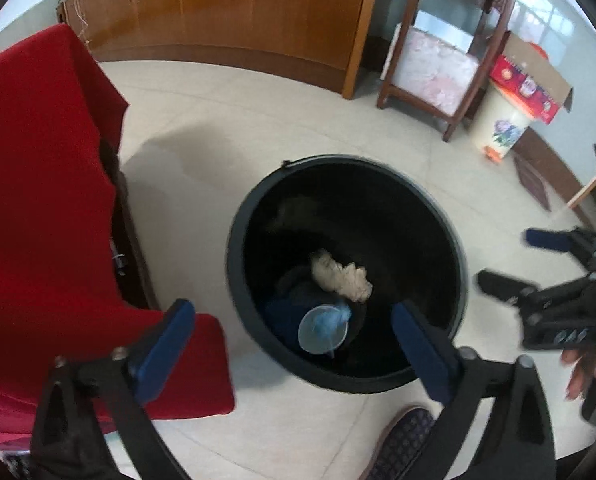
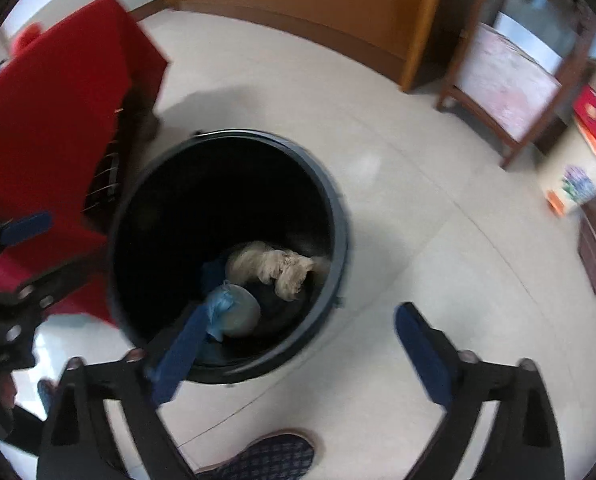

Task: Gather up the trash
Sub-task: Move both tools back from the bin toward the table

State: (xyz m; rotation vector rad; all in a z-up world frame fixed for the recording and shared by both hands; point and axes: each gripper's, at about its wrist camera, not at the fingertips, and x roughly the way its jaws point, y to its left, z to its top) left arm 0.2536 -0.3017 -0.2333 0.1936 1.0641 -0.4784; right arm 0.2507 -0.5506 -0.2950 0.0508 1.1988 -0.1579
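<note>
Both my left gripper [image 1: 292, 344] and right gripper [image 2: 298, 350] hang released, empty, over the bin [image 1: 453, 240]; dropping lower, a finger could clip its rim and tip it.

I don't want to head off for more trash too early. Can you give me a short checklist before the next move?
1. Left gripper empty, jaws wide: ok.
2. Right gripper empty, jaws wide: ok.
3. Crumpled paper inside the black bin: ok.
4. Clear cup with blue scrap inside the bin: ok.
5. Bin upright on the floor: ok.
6. More trash left on the red cloth: cannot tell.
</note>
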